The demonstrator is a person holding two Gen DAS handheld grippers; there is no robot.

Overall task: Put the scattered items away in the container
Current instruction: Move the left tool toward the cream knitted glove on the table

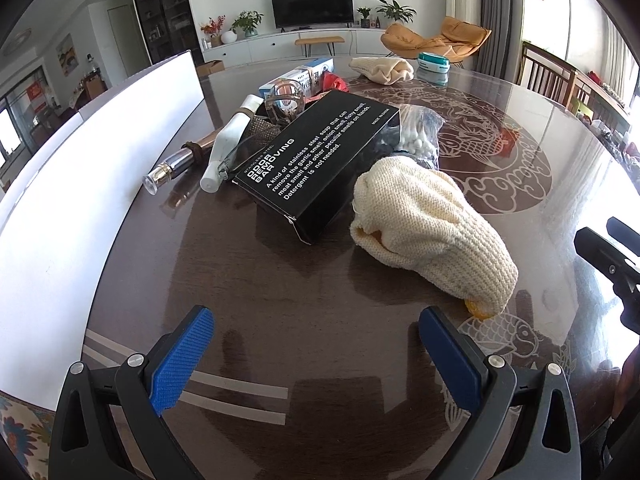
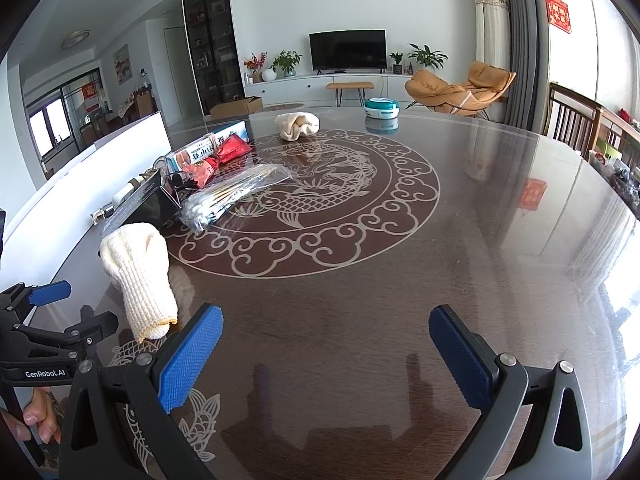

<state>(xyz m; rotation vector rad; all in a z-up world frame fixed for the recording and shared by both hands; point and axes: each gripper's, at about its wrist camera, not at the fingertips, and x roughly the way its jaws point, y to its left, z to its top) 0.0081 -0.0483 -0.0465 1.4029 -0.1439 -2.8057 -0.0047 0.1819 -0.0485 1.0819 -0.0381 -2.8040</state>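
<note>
Both tongs, left [image 1: 316,354] and right [image 2: 326,354], gape empty; two cream knit cloths [image 1: 430,232] [image 2: 299,125], one black box [image 1: 320,164].

A cream knit glove [image 1: 430,232] is lying flat just beside the black box [image 1: 320,160], which is leaning on a cotton swab bag [image 1: 420,132].
</note>
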